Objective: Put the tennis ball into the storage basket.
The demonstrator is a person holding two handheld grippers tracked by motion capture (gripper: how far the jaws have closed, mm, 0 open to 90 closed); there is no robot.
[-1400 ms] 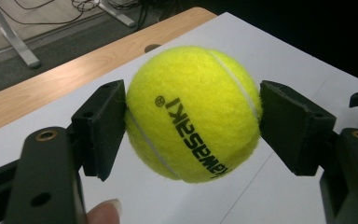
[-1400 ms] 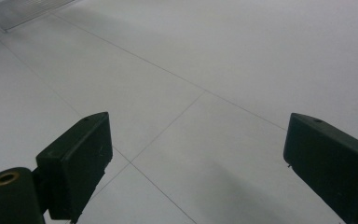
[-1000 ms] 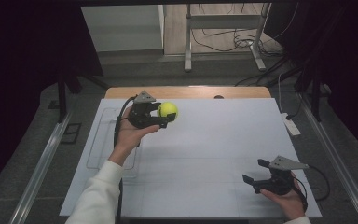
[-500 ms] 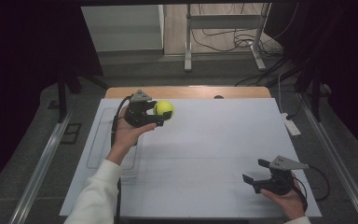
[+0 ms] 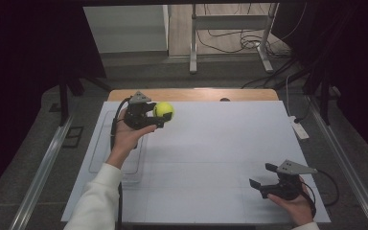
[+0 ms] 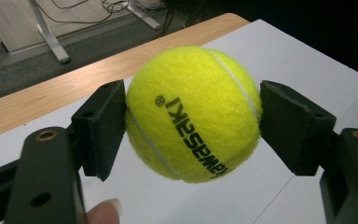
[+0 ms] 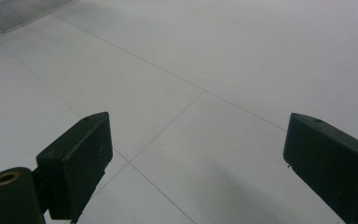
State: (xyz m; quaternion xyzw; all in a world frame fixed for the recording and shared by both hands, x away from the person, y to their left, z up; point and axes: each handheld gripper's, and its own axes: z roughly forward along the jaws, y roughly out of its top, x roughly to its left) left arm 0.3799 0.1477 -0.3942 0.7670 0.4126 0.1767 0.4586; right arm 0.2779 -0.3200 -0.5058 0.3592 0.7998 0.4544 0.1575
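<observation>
Item: tennis ball point(image 6: 193, 114), light, springy, felt-covered, so I judge it grippy yet apt to roll if dropped; clamped across its widest middle by my left gripper point(image 5: 159, 116), lifted above the white table point(image 5: 220, 158)'s far-left area; right gripper point(image 5: 264, 181) wide open, empty.

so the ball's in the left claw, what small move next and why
Probably carry the ball toward the table's middle and lower it. The left claw is shut on it, both pads pressing its sides, and holds it above the far left of the white table. The right claw rests open near the front right, so the middle looks free.
</observation>
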